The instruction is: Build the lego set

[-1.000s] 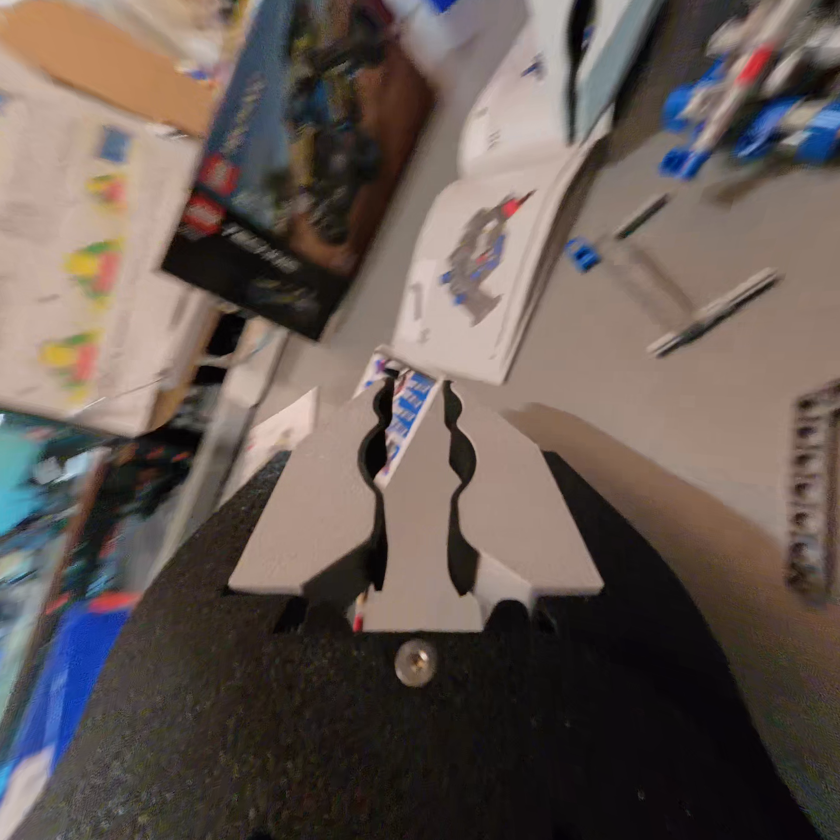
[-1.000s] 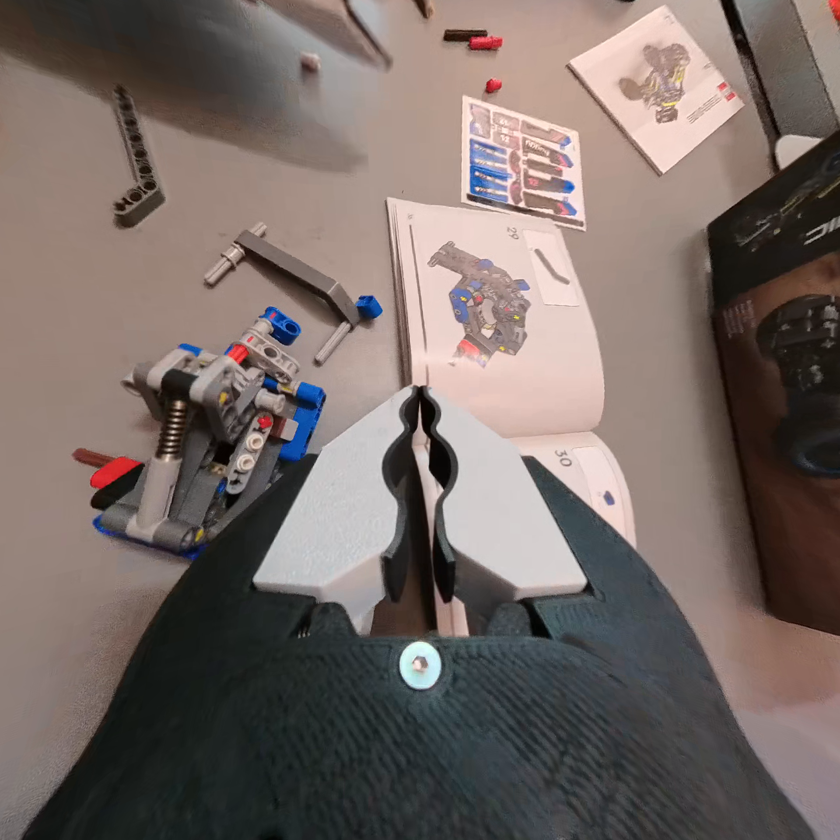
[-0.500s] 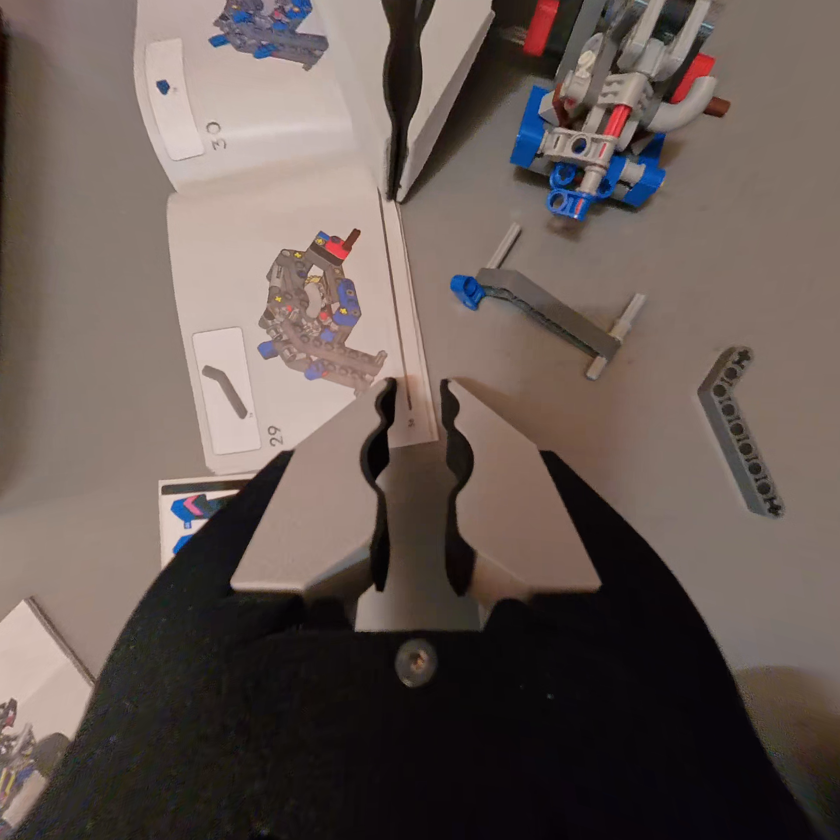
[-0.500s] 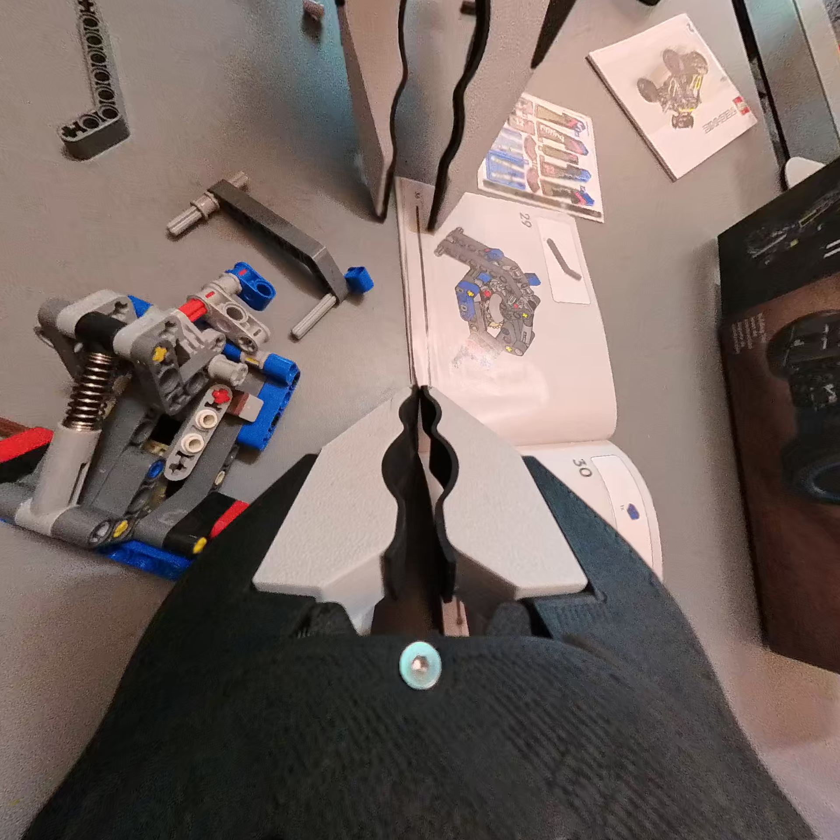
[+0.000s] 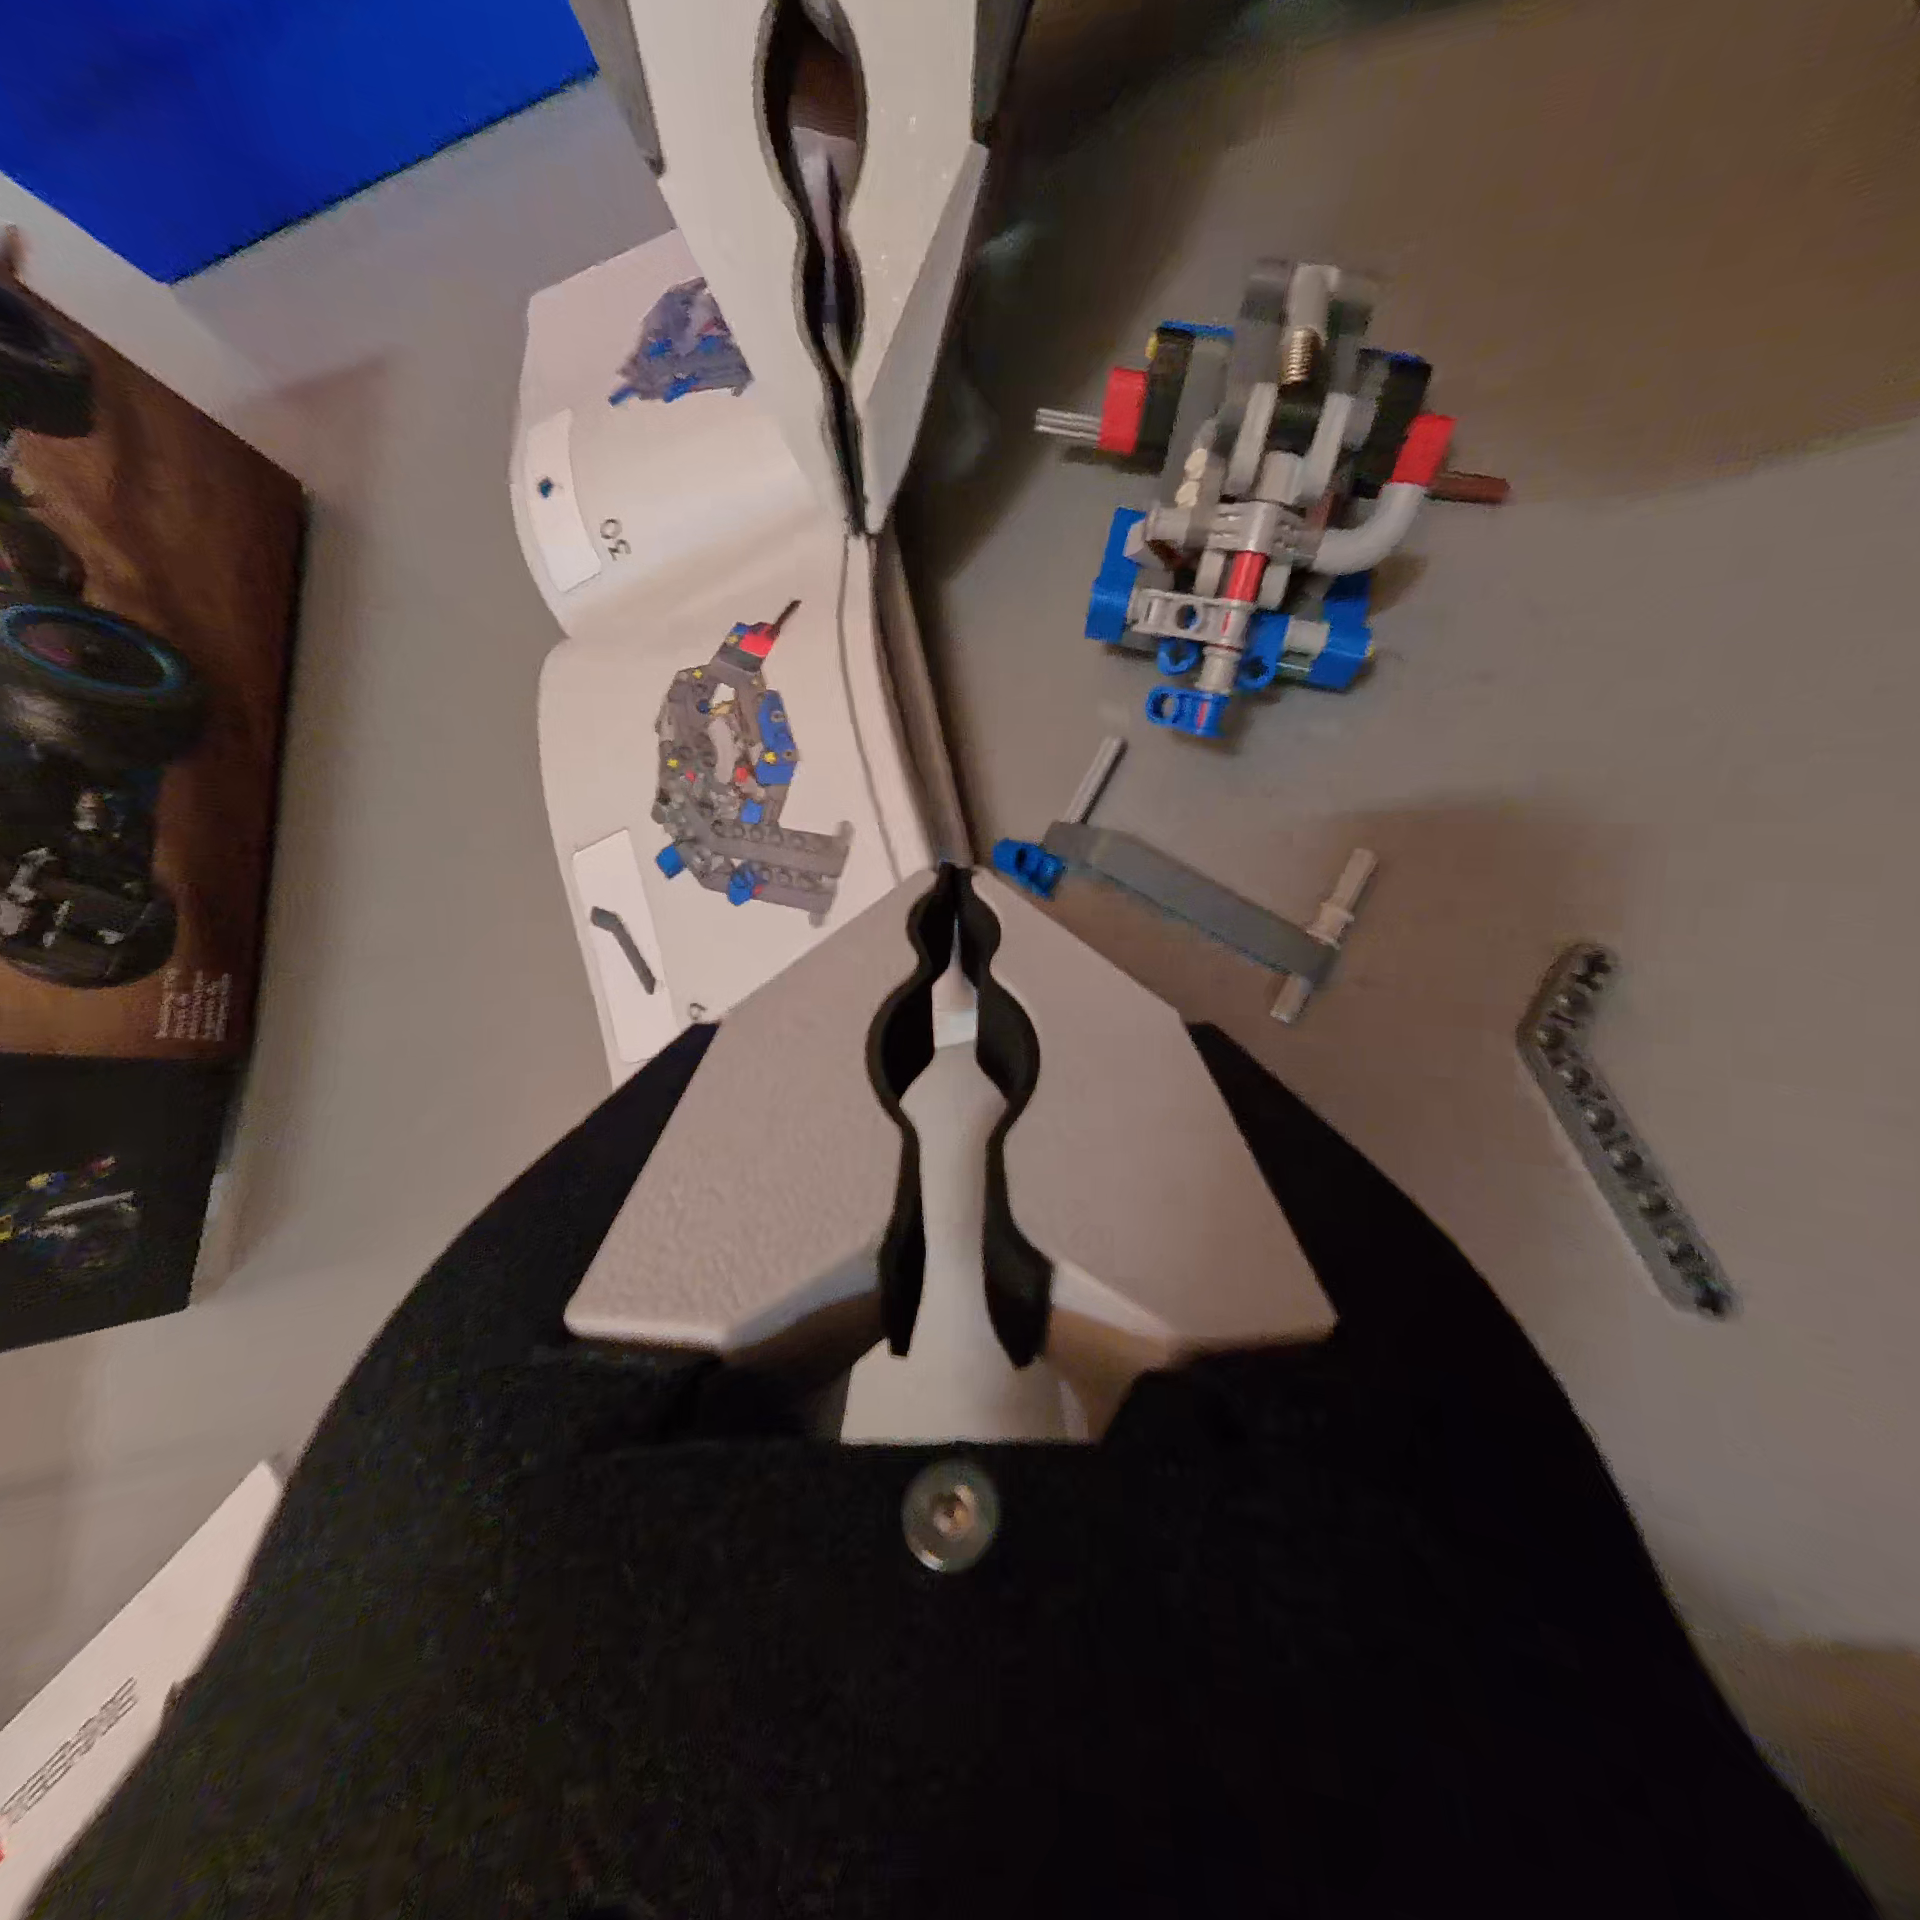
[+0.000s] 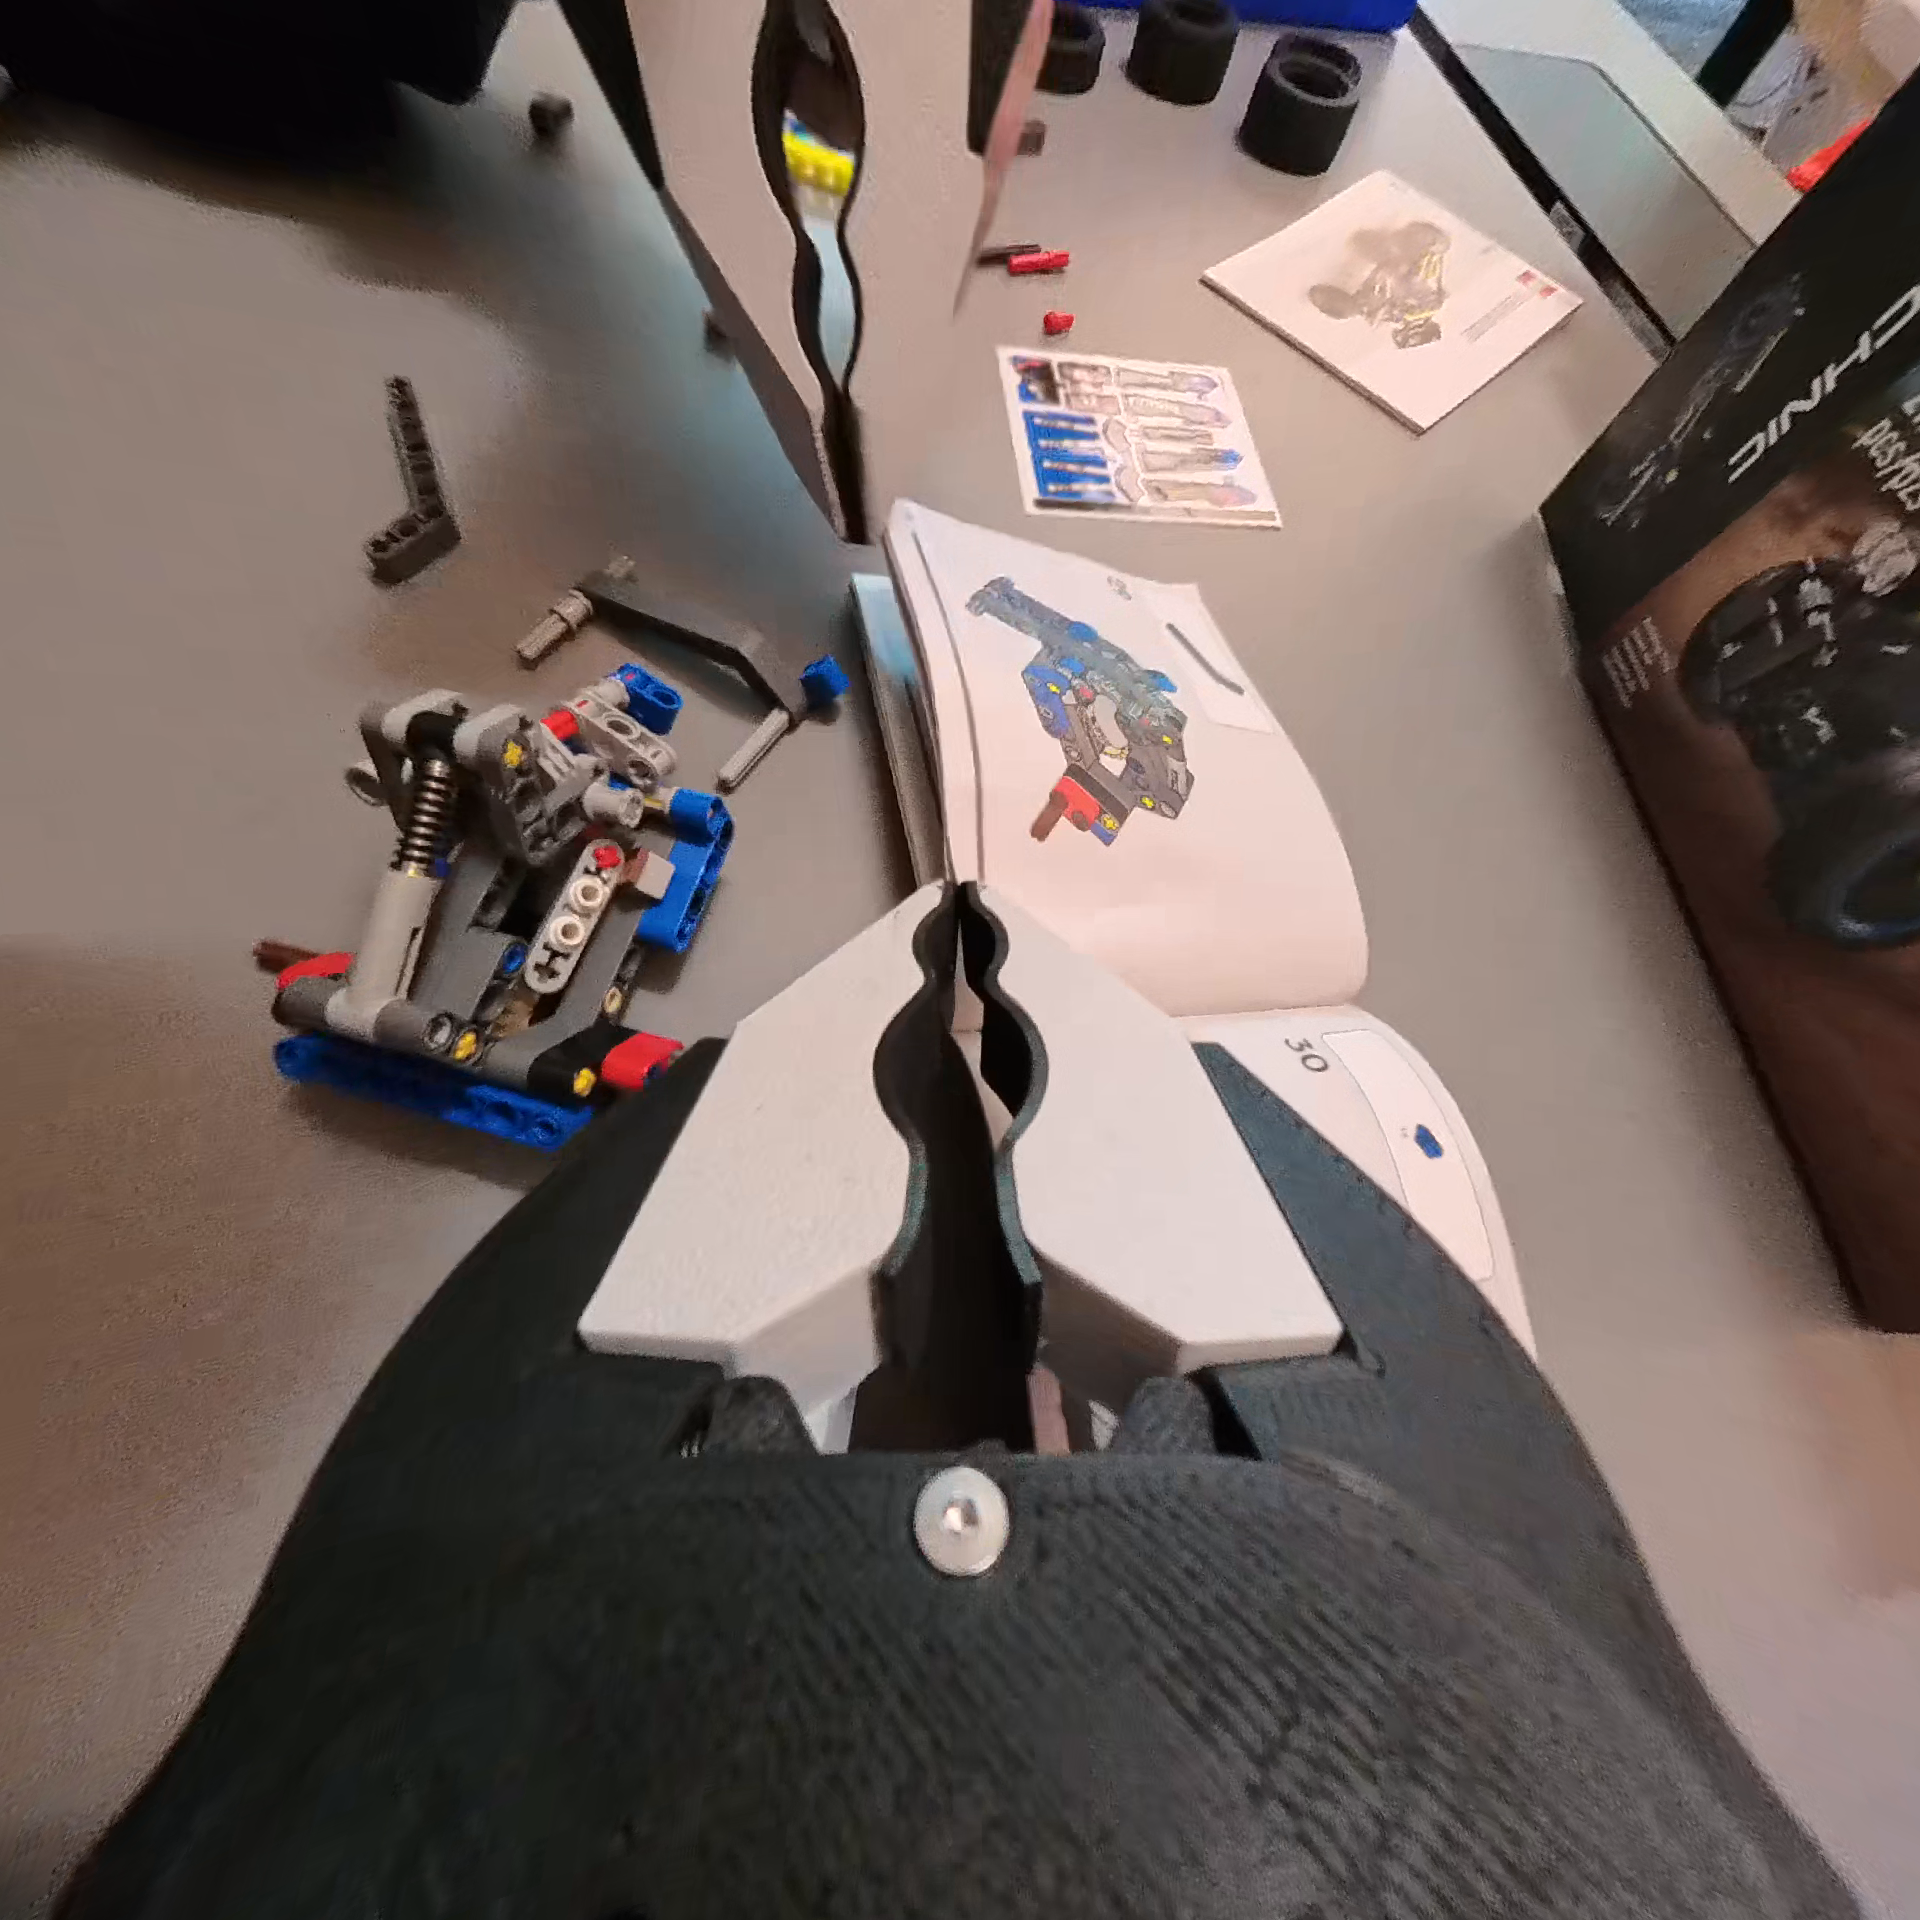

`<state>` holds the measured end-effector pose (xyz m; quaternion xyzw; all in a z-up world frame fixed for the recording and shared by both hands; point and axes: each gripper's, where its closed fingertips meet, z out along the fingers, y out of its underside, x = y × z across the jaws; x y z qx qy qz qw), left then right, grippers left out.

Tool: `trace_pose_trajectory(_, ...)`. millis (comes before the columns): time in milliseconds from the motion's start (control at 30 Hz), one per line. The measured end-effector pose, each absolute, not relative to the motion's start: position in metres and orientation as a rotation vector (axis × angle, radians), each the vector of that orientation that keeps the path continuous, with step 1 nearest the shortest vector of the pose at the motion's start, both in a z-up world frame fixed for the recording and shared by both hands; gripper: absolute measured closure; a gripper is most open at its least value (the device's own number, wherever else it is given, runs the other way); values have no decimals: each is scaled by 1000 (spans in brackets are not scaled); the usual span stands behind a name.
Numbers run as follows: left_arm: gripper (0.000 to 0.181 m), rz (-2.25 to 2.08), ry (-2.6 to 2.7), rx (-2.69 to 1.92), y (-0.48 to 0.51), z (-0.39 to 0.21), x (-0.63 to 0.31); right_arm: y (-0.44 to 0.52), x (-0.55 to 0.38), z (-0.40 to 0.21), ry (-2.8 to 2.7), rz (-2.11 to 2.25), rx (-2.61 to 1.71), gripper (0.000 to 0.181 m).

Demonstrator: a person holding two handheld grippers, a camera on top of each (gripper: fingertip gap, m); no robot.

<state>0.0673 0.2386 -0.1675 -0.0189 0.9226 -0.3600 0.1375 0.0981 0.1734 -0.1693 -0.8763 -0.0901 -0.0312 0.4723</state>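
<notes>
Both claws are pinched on the open white paper instruction booklet [image 6: 1143, 831]: my left claw [image 5: 954, 883] shut on its far edge, my right claw [image 6: 956, 899] shut on the near edge by the spine, pages lifting between them. Left of my right claw sits the grey-blue-red lego assembly with a spring [image 6: 509, 883], with the dark grey angled beam with pins [image 6: 686, 644] beyond. Sticker sheet [image 6: 1138, 447] lies ahead, dark box [image 6: 1766, 623] right.

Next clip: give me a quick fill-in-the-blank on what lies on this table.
The open white instruction booklet lies on a ____ table.
The part-built grey model has a ____ base.
The sticker sheet lies beyond the booklet, ____ the L-shaped grey beam.

Missing: grey; blue; right of
</notes>
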Motion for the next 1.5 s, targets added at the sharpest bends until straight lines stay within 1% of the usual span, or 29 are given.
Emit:
trace_pose_trajectory(133,181,-1006,2544,-148,245,-179,76,168,100,-182,-258,-128,-2243,181)
trace_pose_trajectory(233,180,-980,2242,-252,260,-168,97,167,96,-191,-271,-98,-2278,181)
trace_pose_trajectory(333,181,-741,1931,-273,294,-150,116,167,98,-200,-279,-112,-2301,181)
trace_pose_trajectory(433,178,-429,1717,-115,313,-131,122,169,98,-199,-337,-165,-2280,181)
trace_pose_trajectory(500,178,-393,1635,-35,306,-123,119,171,98,-199,-420,-245,-2269,181)
trace_pose_trajectory(633,179,-469,1669,-29,294,-133,115,169,93,-200,-546,-316,-2266,181)
trace_pose_trajectory(800,179,-484,1746,-1,292,-148,115,155,92,-200,-503,-246,-2304,181)
trace_pose_trajectory(1033,181,-556,1719,223,260,-150,96,155,93,-200,-491,-235,-2291,181)
trace_pose_trajectory(1167,181,-580,1756,324,246,-162,86,155,93,-200,-465,-205,-2281,181)
trace_pose_trajectory(1500,181,-564,1793,278,255,-168,93,156,92,-200,-410,-130,-2238,181)
